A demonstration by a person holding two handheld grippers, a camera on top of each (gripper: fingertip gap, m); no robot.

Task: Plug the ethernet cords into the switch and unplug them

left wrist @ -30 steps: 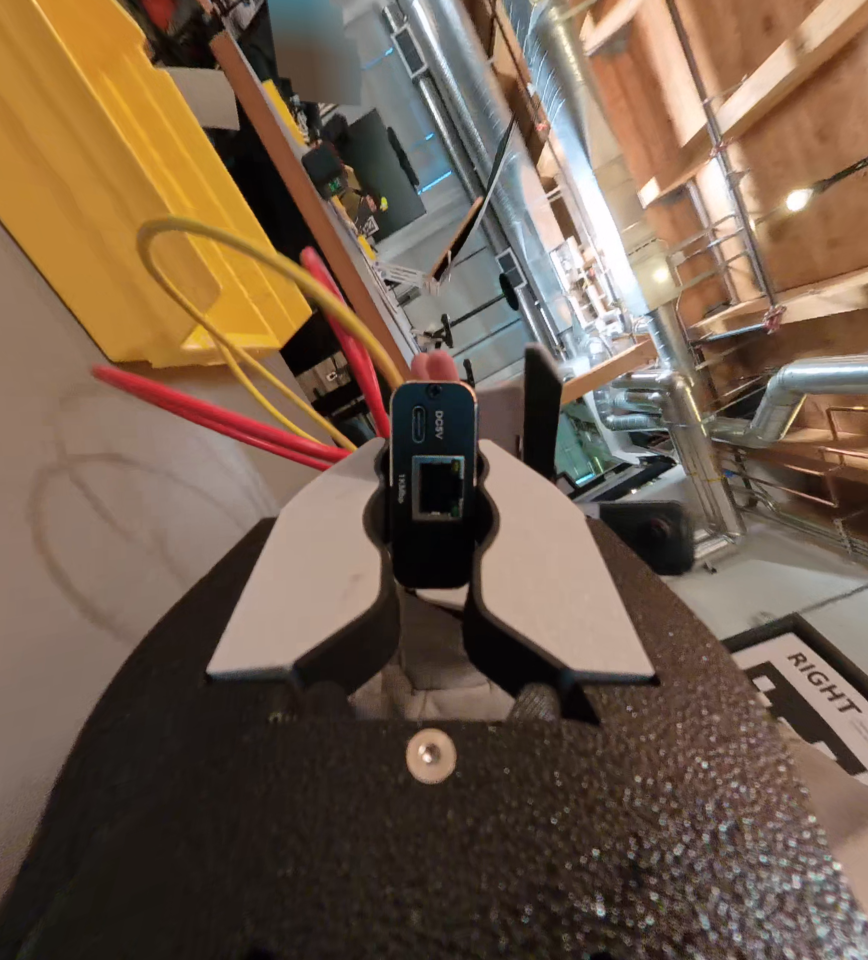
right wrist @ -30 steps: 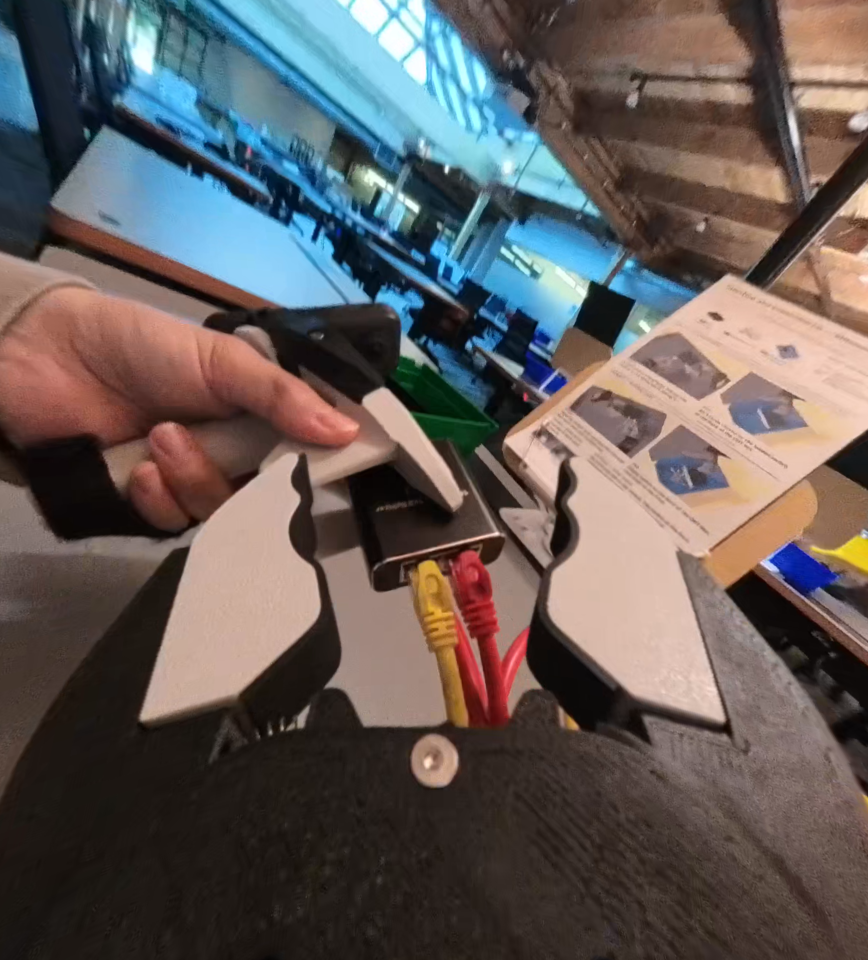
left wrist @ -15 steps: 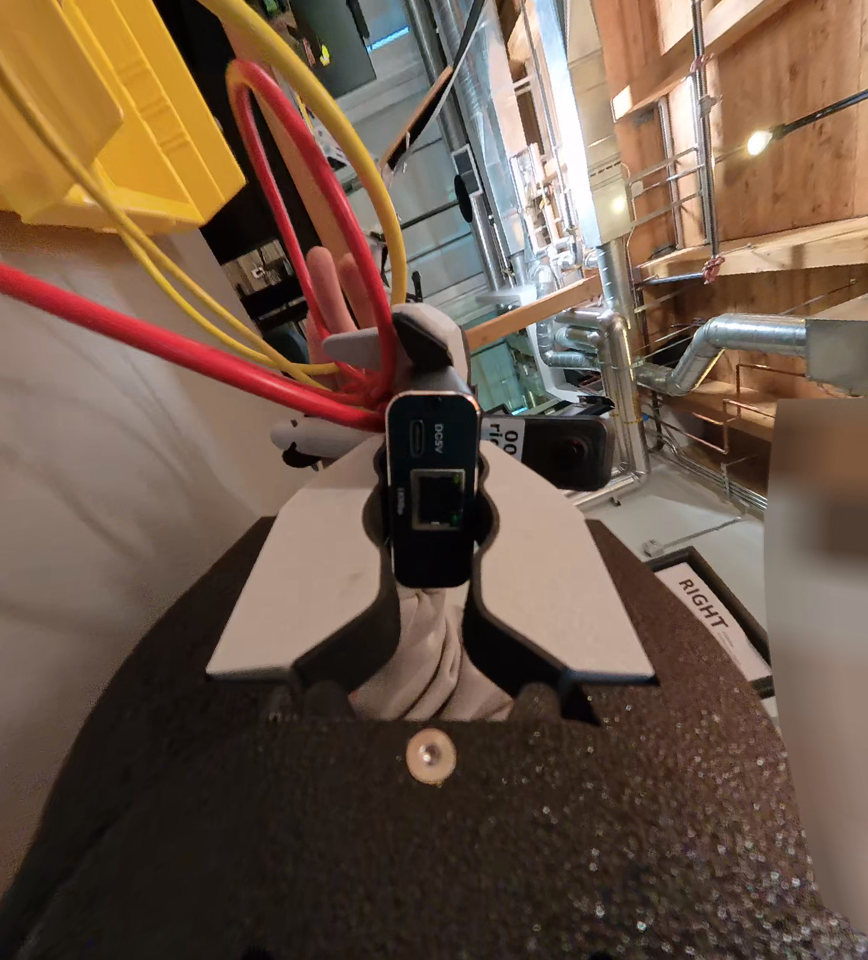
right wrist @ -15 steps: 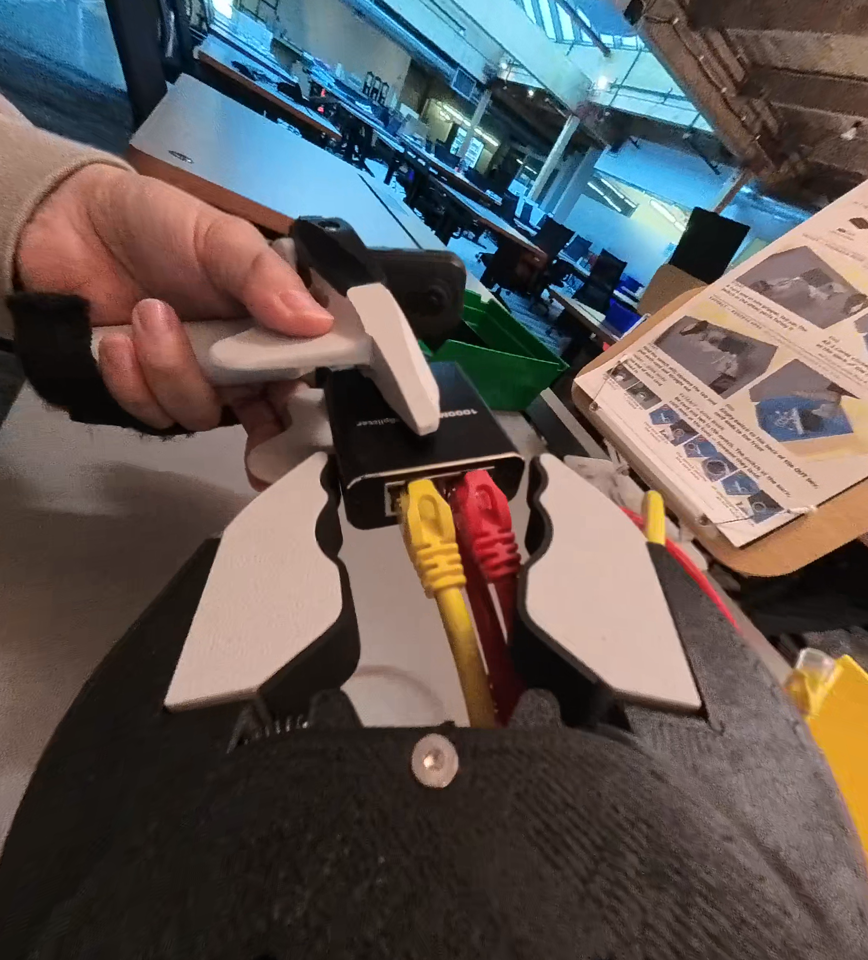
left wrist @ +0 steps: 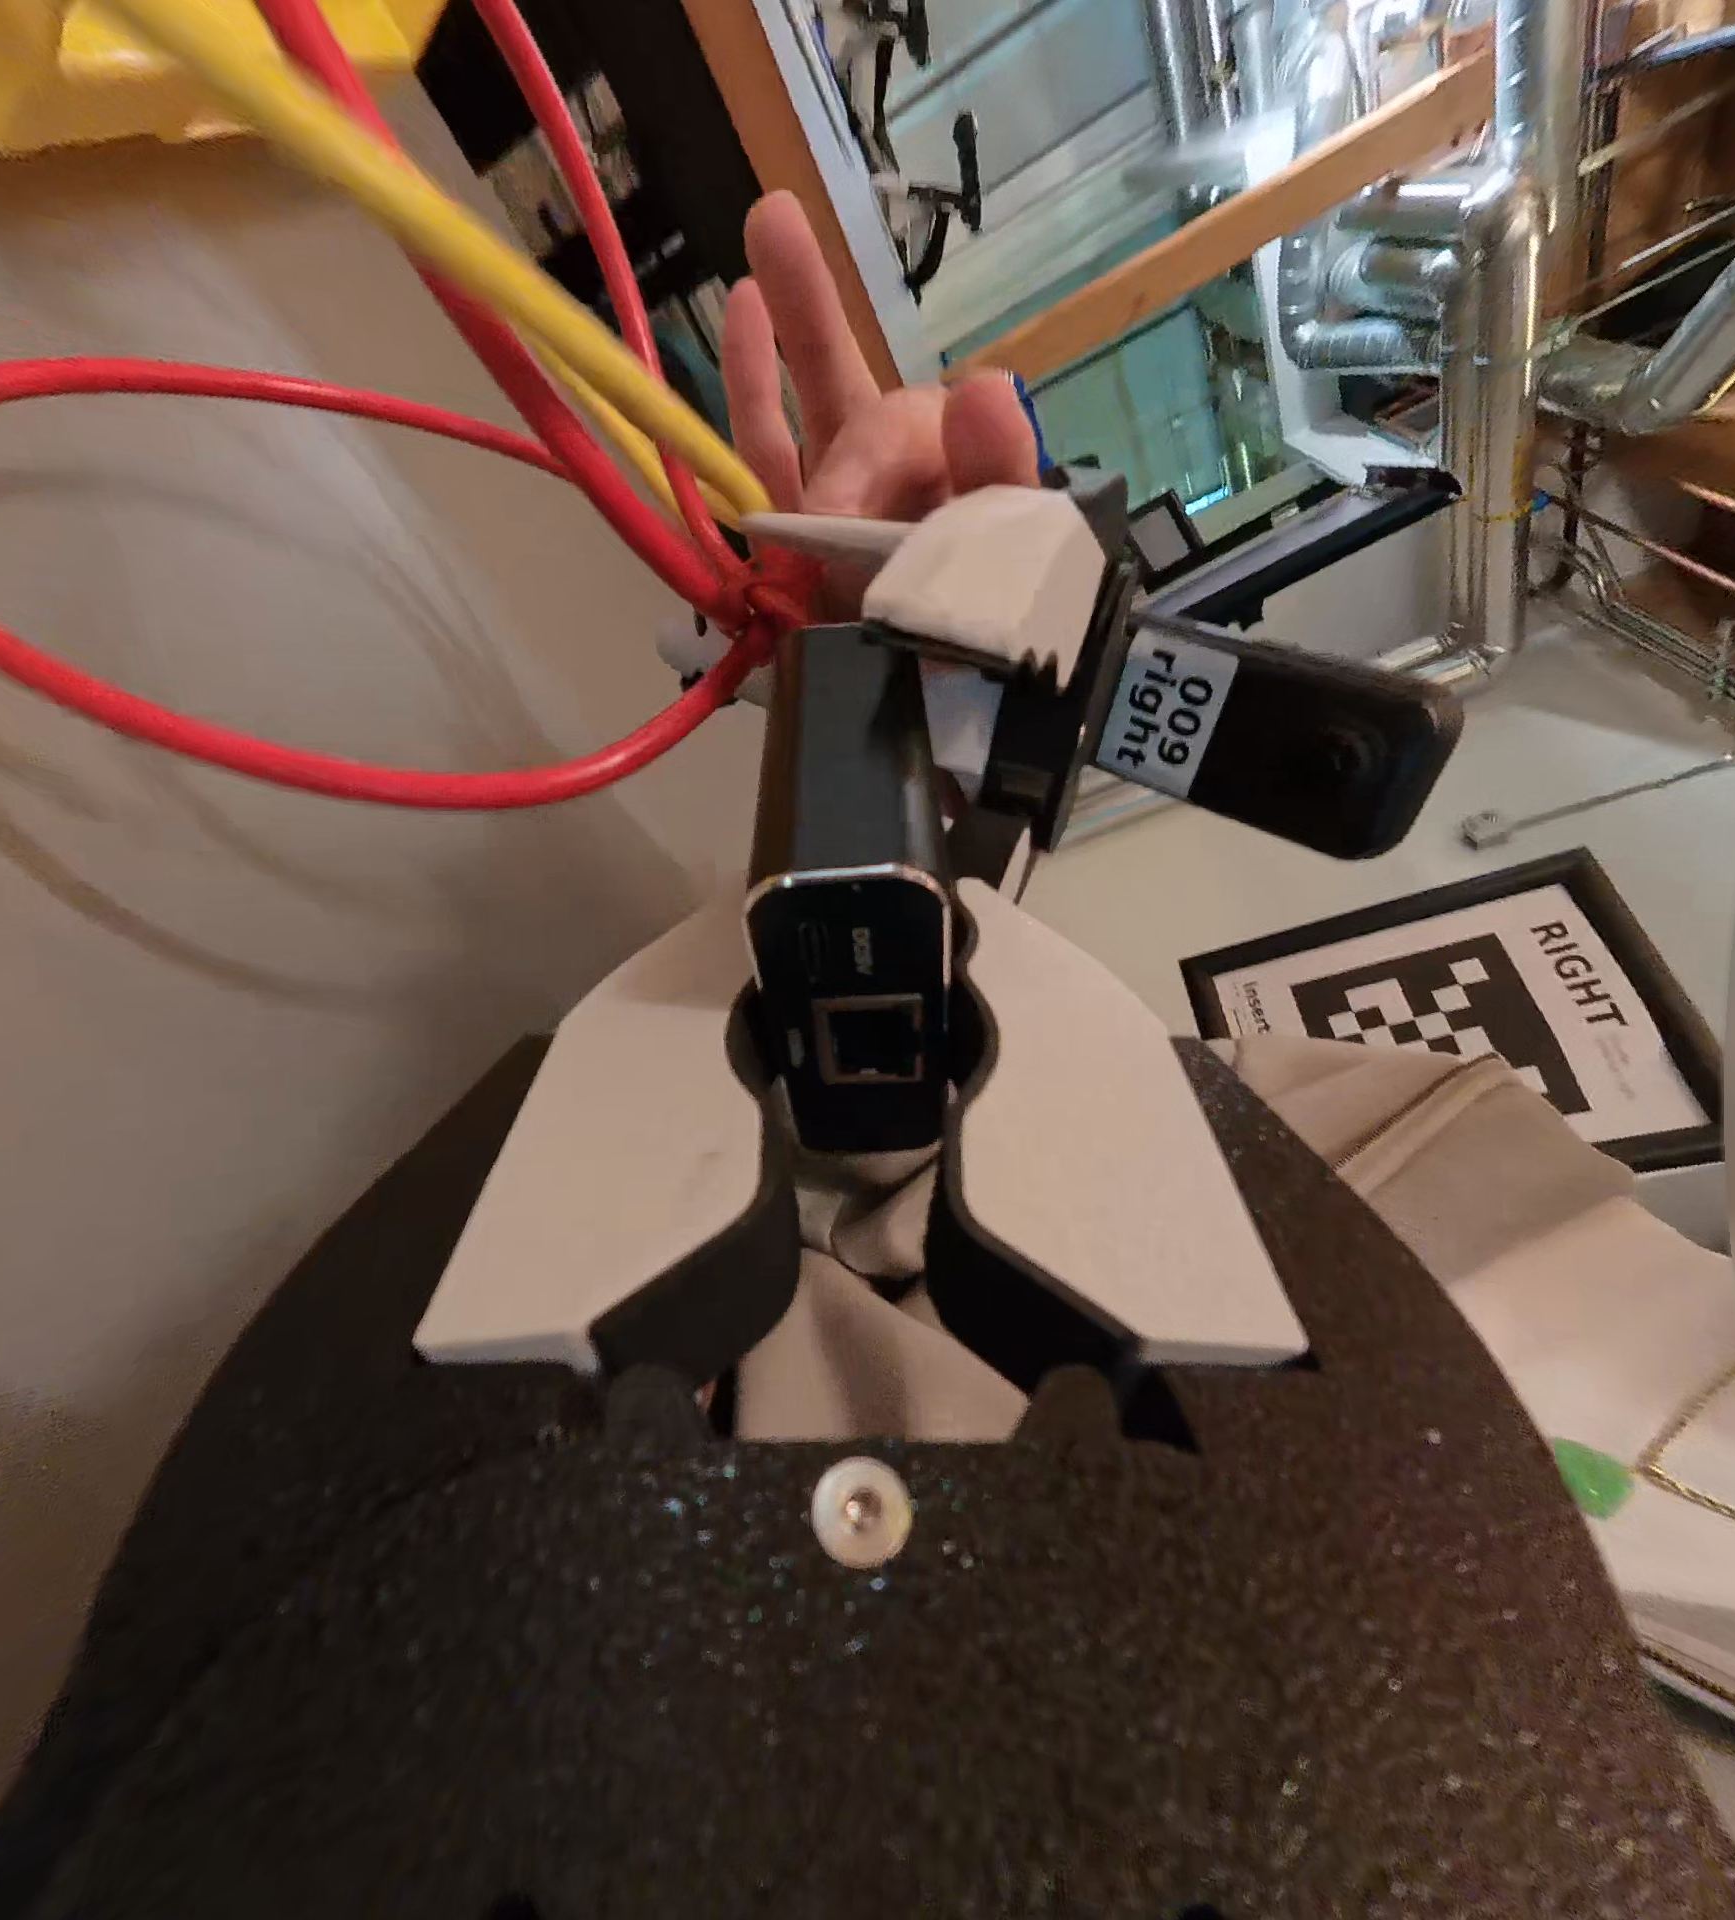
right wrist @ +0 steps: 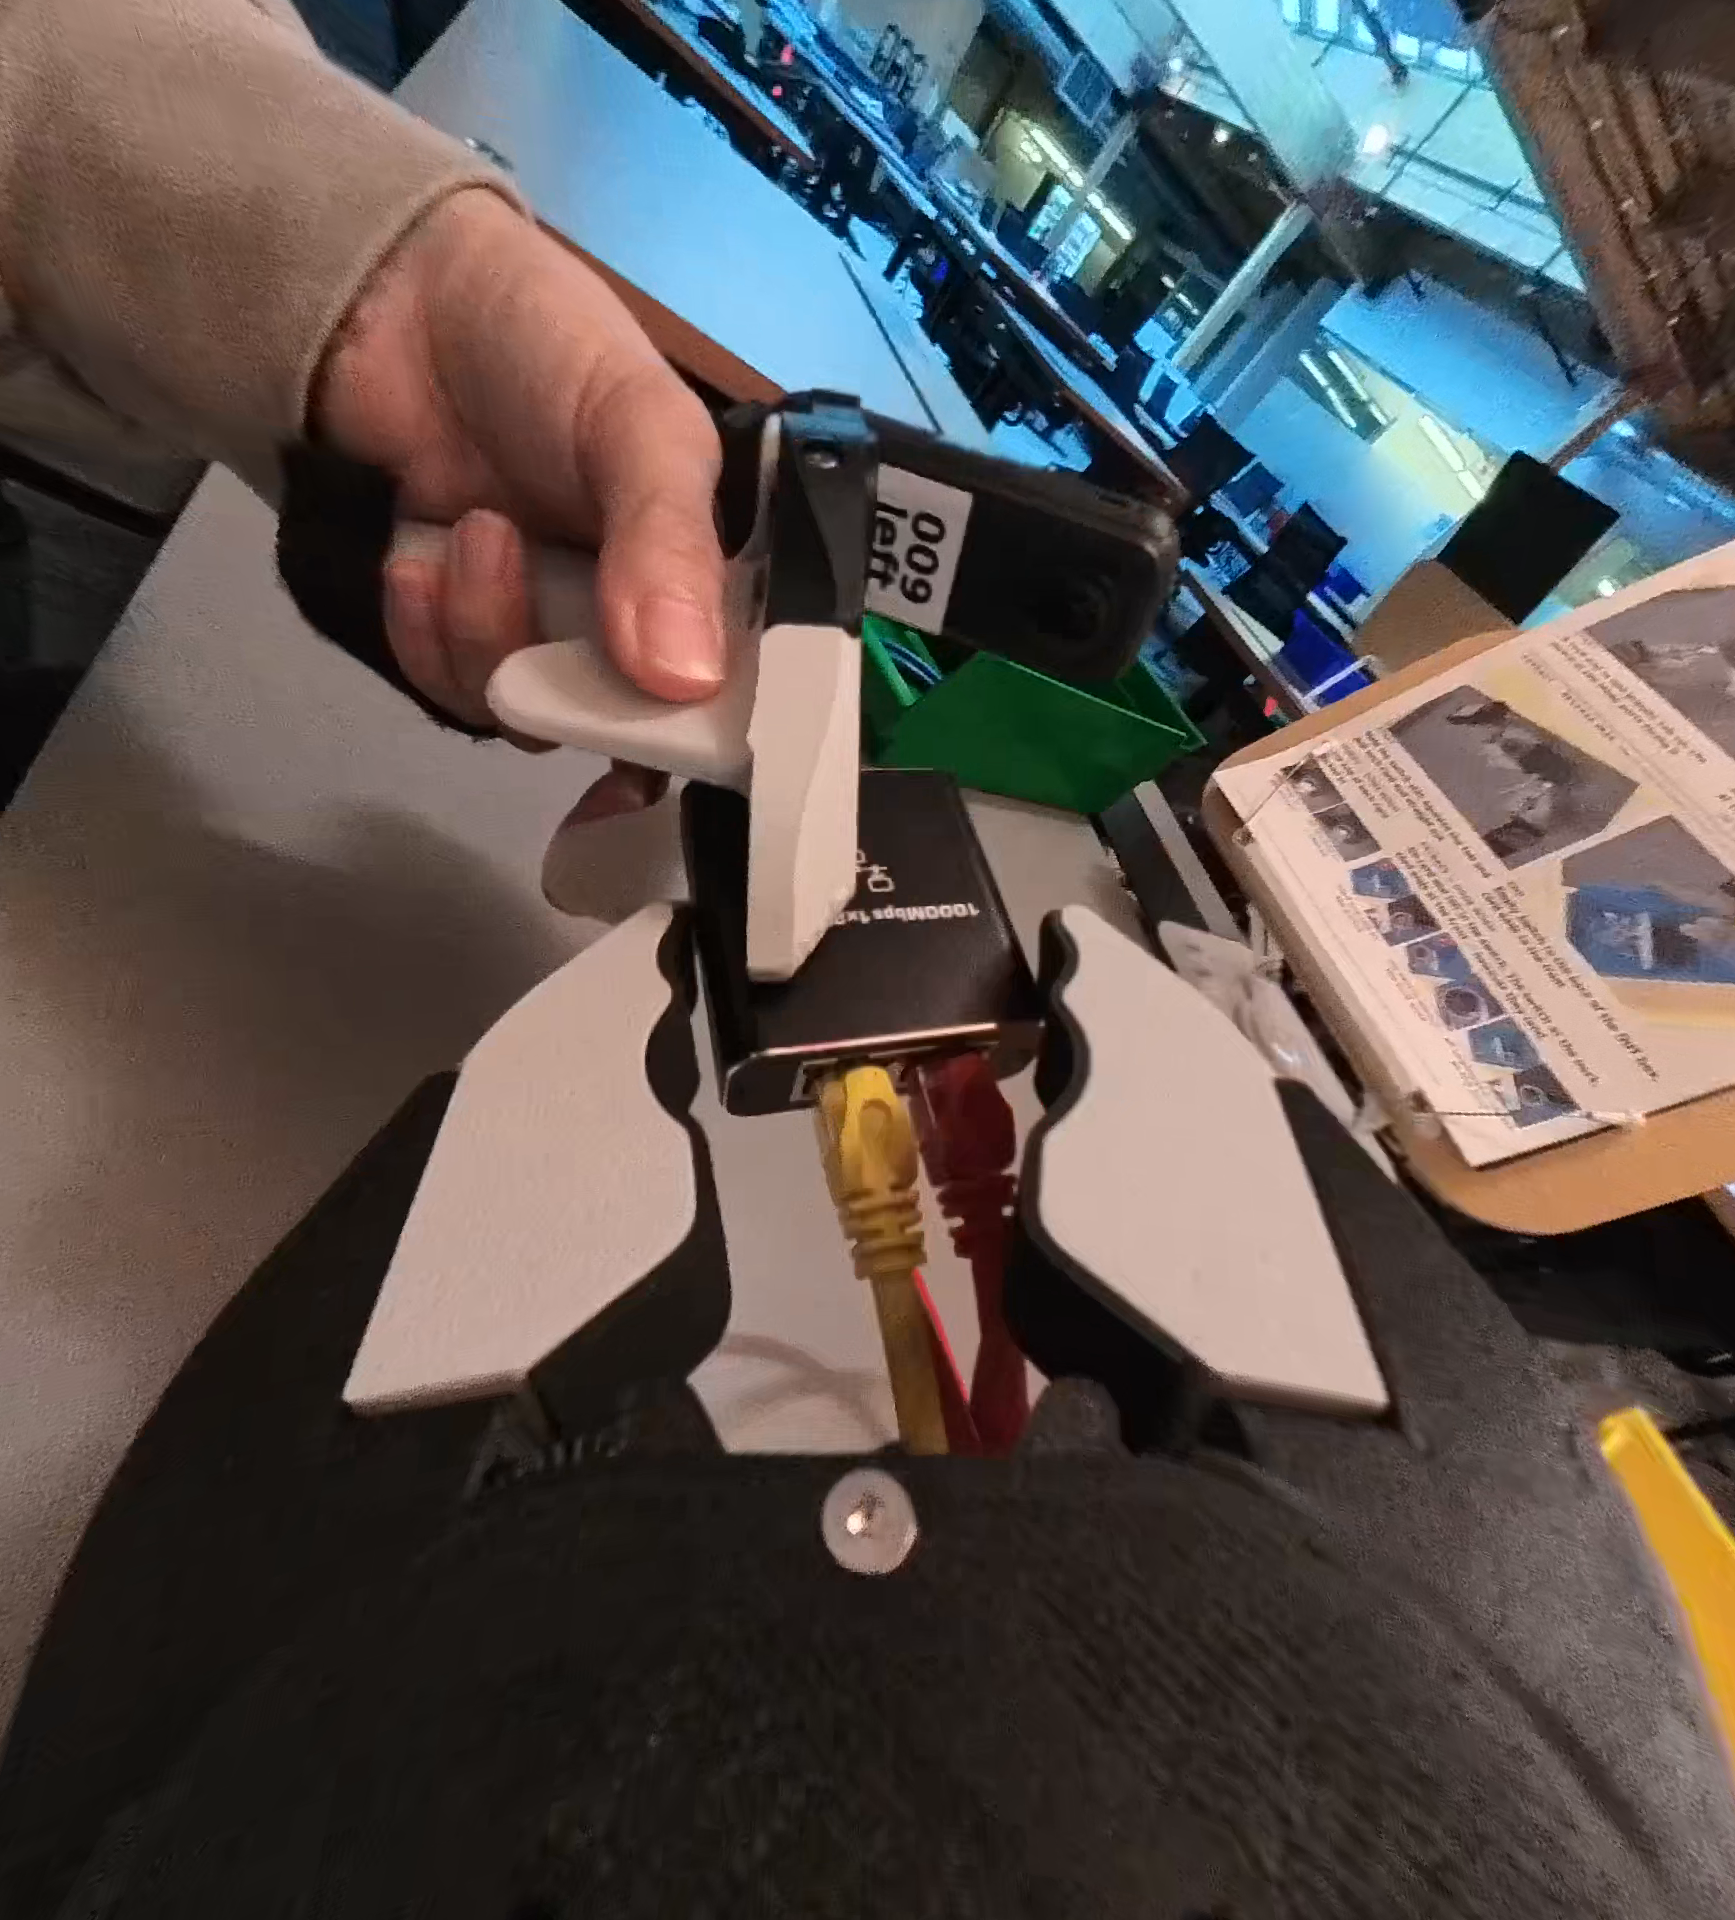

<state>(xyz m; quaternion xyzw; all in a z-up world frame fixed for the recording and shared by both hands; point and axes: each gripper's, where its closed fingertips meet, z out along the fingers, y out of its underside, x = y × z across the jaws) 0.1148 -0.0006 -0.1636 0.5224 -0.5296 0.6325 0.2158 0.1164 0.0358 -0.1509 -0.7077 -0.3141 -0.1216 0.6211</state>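
Switch point(right wrist: 842, 935), black, yellow cord point(right wrist: 878, 1205), red cord point(right wrist: 972, 1164) plugged

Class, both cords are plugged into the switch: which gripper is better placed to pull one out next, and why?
Right. The right gripper is open, with the yellow plug and red plug lying between its fingers. The left gripper is shut on the switch, steadying it.

Left gripper point(left wrist: 863, 1023) clamped, jaws at 9 and 3 o'clock, gripping the switch point(left wrist: 850, 1039). Right gripper point(right wrist: 868, 1023) jaws spread apart, flanking the switch's end without visible contact.
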